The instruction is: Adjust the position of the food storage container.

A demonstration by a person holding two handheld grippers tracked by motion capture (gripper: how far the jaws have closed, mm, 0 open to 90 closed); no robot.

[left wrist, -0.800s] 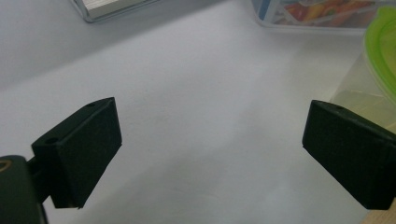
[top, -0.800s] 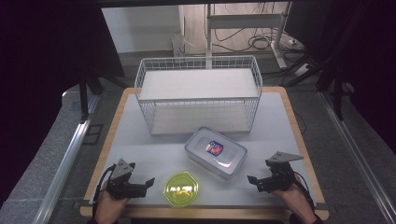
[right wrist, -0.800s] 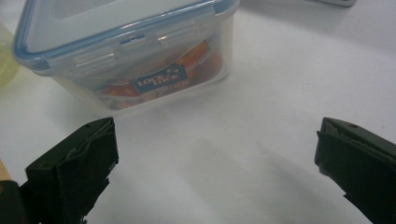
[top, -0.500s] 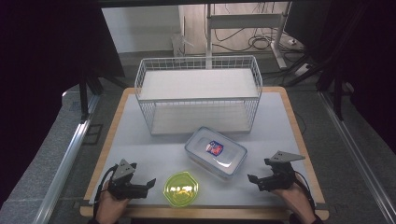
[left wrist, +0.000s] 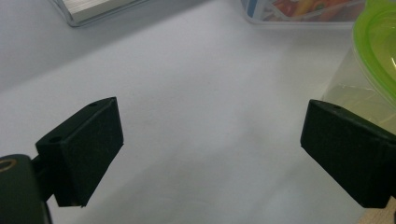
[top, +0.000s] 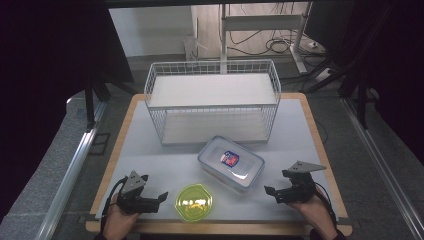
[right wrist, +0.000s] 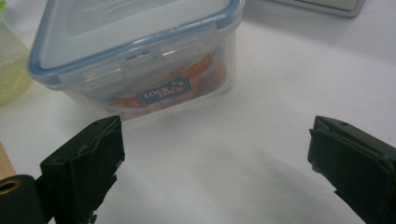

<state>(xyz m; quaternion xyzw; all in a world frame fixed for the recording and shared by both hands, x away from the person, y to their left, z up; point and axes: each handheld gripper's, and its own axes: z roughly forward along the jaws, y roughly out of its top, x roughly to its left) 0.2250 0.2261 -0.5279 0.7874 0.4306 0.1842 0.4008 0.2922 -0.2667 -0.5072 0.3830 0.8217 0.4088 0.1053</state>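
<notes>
Both tongs resting wide and empty at the near table edge; nothing is shifting between frames, so the work is not yet starting.

Left tongs (top: 162, 197) are sitting just beside the green tub (top: 193, 202); right tongs (top: 270, 191) are pointing at the clear box (top: 231, 164), whose label (right wrist: 166, 94) is reading "LOCK & LOCK".

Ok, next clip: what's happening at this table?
Nothing is being handled yet. A person holds a gripper in each hand at the near edge of the table, both with jaws open and empty. The left gripper sits beside a round container with a green lid; the right gripper points toward a clear rectangular food container with a blue-rimmed clip lid. A white wire basket stands at the far side.
</notes>
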